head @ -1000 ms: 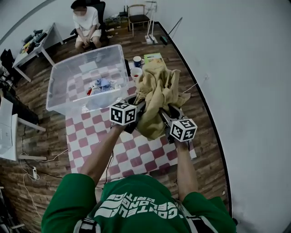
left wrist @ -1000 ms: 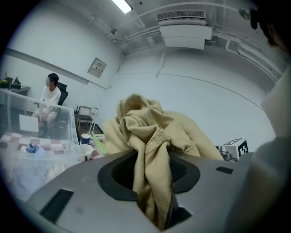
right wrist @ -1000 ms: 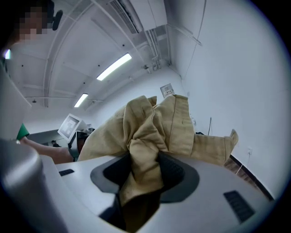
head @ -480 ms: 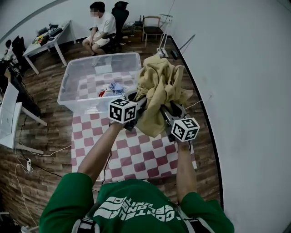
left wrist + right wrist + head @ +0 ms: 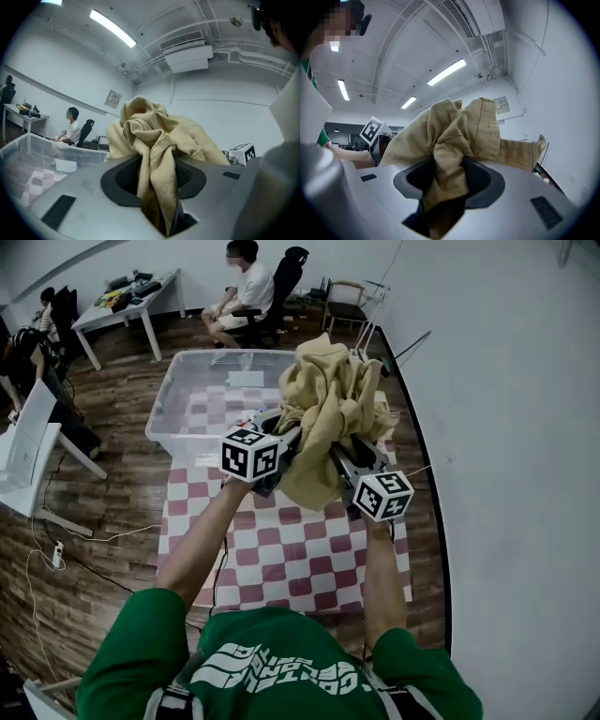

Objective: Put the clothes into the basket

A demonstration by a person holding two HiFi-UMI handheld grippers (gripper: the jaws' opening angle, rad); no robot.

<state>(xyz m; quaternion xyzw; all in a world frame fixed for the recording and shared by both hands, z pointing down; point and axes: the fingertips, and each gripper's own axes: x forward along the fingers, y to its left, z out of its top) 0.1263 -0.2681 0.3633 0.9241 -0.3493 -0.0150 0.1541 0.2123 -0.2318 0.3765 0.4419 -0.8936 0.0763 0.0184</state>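
The left gripper (image 5: 284, 442) and the right gripper (image 5: 343, 456) are each clamped on a fold of the crumpled mustard-yellow fabric garment (image 5: 328, 404), which hangs bunched between them in the air. It is held over the near right corner of the clear rectangular plastic basket (image 5: 174, 395), which stands on a red-and-white checkered mat (image 5: 281, 554) on the wooden floor (image 5: 122, 512)
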